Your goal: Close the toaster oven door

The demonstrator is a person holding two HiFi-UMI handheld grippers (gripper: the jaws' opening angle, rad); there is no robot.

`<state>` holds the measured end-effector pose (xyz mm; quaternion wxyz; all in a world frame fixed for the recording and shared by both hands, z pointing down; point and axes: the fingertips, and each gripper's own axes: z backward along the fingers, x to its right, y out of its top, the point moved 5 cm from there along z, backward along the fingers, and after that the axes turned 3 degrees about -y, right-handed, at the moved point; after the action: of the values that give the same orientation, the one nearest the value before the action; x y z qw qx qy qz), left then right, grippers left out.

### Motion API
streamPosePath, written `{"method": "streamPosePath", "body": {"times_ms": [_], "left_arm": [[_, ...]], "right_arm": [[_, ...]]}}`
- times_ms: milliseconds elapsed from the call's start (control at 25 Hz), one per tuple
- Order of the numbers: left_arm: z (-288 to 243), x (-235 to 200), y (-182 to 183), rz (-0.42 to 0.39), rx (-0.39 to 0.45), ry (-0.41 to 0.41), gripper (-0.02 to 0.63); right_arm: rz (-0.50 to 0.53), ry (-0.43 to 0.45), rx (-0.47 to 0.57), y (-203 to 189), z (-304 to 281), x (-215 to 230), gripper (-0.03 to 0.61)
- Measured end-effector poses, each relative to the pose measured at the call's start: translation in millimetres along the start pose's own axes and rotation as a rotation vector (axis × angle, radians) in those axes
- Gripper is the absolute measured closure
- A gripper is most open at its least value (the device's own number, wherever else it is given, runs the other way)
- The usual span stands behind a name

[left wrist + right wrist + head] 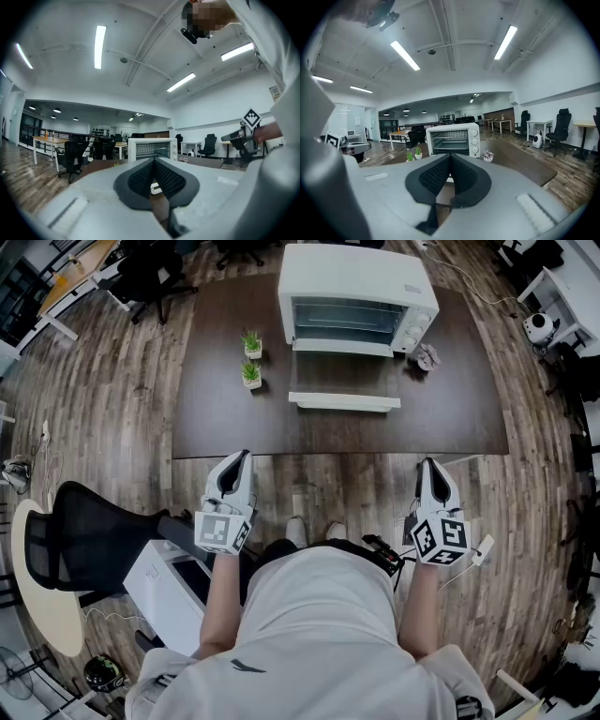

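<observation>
A white toaster oven (356, 296) stands at the far middle of a dark brown table (216, 418). Its door (343, 401) hangs open, folded down flat toward me. Both grippers hover short of the table's near edge, well away from the oven. My left gripper (242, 457) is shut with nothing in it, and the right gripper (427, 463) is shut and empty too. In the left gripper view the closed pads (140, 177) point at the oven (150, 149). The right gripper view shows shut pads (436, 176) below the oven (452, 139), whose cavity shows.
Two small potted plants (251, 345) (251, 374) stand left of the oven; a small pinkish object (427, 356) lies at its right. A black mesh office chair (84, 535) and a white box (173, 582) are at my left. Desks and chairs ring the room.
</observation>
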<state>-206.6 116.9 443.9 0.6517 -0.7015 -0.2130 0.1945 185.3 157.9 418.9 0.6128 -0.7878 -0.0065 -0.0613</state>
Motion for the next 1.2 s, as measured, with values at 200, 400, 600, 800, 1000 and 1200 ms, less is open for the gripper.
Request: {"method": "streamPosePath", "body": {"times_ms": [200,400,600,800,1000,1200], "left_arm": [[-5,2,-1,-0.007,-0.003,-0.007,0.611],[-9,0,-1,-0.012,-0.006,-0.013,0.611],[-12,-6,-2,-0.005,-0.003,-0.023,0.611],[-17,-17,-4,0.012,-0.010,-0.032,0.611],[-21,-33,-9,0.028,-0.035,-0.066,0.611],[-35,-41,-17,0.050,-0.047,-0.102,0.611]], "right_arm": [[-0.003,-0.005,-0.001,1,-2,2,0.577],[-0.003,0.009,-0.001,2,-4,2,0.577],[0.005,0.003,0.009,4,-7,-2,0.575],[-0.052,-0.028,0.019,5,-11,-7,0.575],[-0.056,-0.063,0.026,7,-17,-20,0.575],[-0.018,-0.066,0.013,9,-31,-29,0.575]]}}
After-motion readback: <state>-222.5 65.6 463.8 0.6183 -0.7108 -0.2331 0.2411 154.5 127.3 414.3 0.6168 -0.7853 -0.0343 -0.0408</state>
